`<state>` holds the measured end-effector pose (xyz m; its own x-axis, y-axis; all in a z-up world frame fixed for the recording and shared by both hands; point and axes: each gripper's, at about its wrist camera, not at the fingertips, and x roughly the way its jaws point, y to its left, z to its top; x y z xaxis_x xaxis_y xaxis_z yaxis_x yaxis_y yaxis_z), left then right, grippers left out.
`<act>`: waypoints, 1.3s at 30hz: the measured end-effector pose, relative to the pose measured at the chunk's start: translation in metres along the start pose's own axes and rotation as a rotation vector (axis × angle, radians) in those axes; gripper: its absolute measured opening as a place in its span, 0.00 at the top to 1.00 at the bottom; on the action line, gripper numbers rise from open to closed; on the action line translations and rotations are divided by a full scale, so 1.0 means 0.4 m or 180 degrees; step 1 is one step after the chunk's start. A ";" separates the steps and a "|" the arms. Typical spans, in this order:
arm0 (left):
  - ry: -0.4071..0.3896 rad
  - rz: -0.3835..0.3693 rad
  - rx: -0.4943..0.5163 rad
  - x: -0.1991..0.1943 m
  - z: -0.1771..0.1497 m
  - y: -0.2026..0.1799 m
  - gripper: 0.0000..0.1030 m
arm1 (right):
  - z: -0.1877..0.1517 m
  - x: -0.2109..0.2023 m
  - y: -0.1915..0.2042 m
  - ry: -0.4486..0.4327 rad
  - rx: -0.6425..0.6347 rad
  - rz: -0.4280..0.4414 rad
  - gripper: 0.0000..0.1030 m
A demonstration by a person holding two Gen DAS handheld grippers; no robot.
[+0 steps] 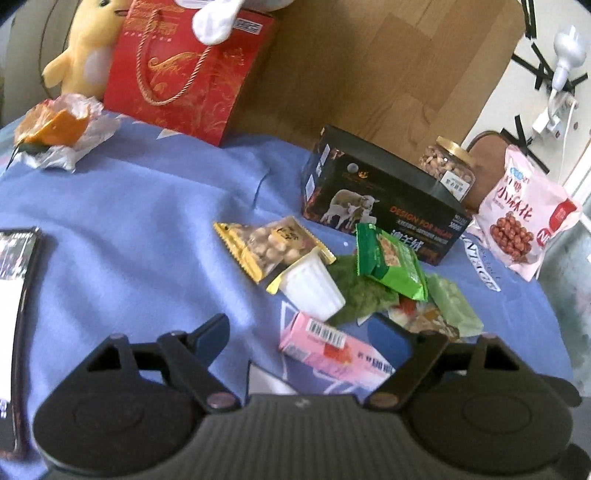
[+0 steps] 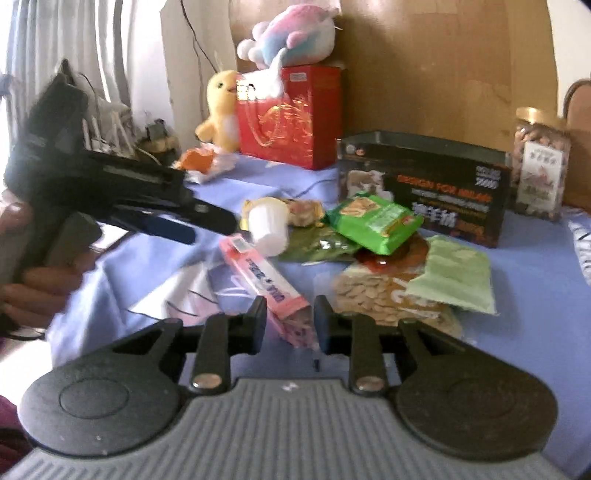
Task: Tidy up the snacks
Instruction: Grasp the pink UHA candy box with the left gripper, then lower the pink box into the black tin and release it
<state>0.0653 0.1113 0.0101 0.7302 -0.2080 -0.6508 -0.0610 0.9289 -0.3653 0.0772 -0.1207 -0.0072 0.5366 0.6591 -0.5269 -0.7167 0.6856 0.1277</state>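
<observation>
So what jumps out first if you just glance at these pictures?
A jumble of snack packets on a blue cloth, led by a bright green packet beside a white cup. Behind them stands an open black box with sheep on it, and farther back a red gift bag next to a yellow plush toy. The right gripper straddles the near end of a pink box.

Home bedroom: plush toys (image 2: 291, 33), curtains (image 2: 74, 44), blue bedsheet (image 1: 129, 221).

Two plush toys (image 2: 291, 33), one red gift bag (image 2: 291, 118), one black box (image 2: 424, 184), one nut jar (image 2: 541, 162), perhaps eight snack packets (image 2: 373, 221)
</observation>
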 end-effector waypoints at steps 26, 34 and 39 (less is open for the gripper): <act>-0.0207 -0.0082 0.0383 -0.076 0.034 -0.062 0.49 | 0.033 -0.024 -0.024 -0.0269 0.0020 0.0210 0.71; -0.0713 -0.0233 0.0445 0.023 0.250 -0.156 0.49 | 0.186 -0.008 -0.124 -0.0819 -0.0361 -0.0286 0.71; -0.0599 -0.0256 0.0404 0.187 0.357 -0.202 0.48 | 0.246 0.059 -0.244 -0.0756 -0.0208 -0.0511 0.71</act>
<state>0.2219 0.0645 0.0861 0.8439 -0.2331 -0.4831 0.0799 0.9452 -0.3165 0.2037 -0.1417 0.0507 0.7292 0.6030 -0.3236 -0.6372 0.7707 0.0001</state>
